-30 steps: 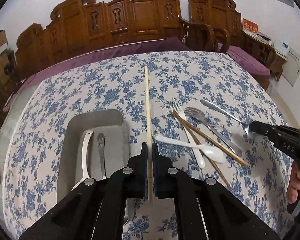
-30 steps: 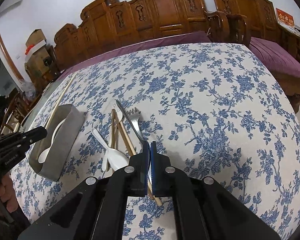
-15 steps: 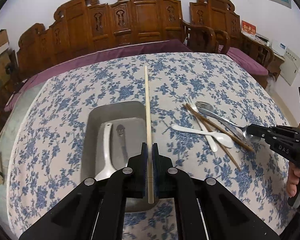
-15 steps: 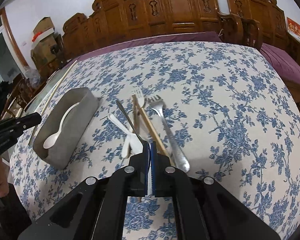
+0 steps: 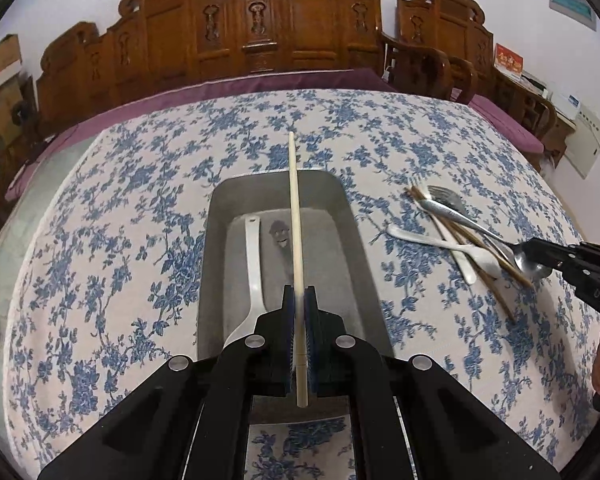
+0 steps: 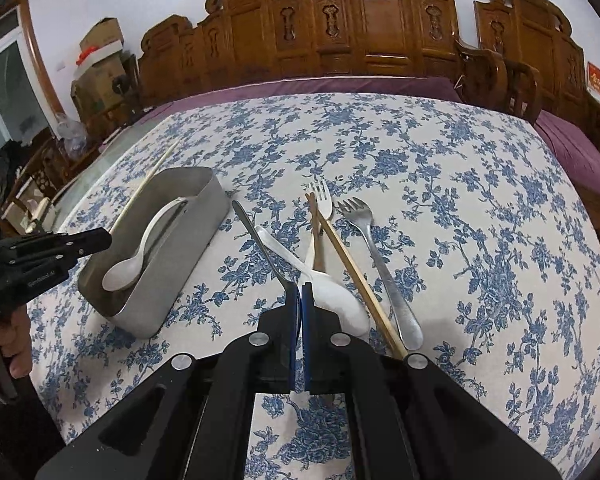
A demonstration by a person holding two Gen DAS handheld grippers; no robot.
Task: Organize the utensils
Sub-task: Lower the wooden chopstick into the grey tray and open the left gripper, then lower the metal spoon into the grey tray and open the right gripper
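Observation:
My left gripper is shut on a pale wooden chopstick and holds it lengthwise above the grey metal tray. The tray holds a white spoon and a dark utensil. My right gripper is shut on a metal spoon by its bowl end, handle pointing away, lifted over the pile. In the left wrist view the right gripper shows at the right with the spoon bowl. On the cloth lie a white spoon, a white fork, a metal fork and brown chopsticks.
The table carries a blue floral cloth. Carved wooden chairs with purple cushions stand along the far edge. Cardboard boxes are stacked at the back left. The left gripper shows beside the tray's left end.
My left gripper has carried the chopstick leftward from beside the tray to directly over it. My right gripper has lifted the metal spoon and swung it left toward the tray.

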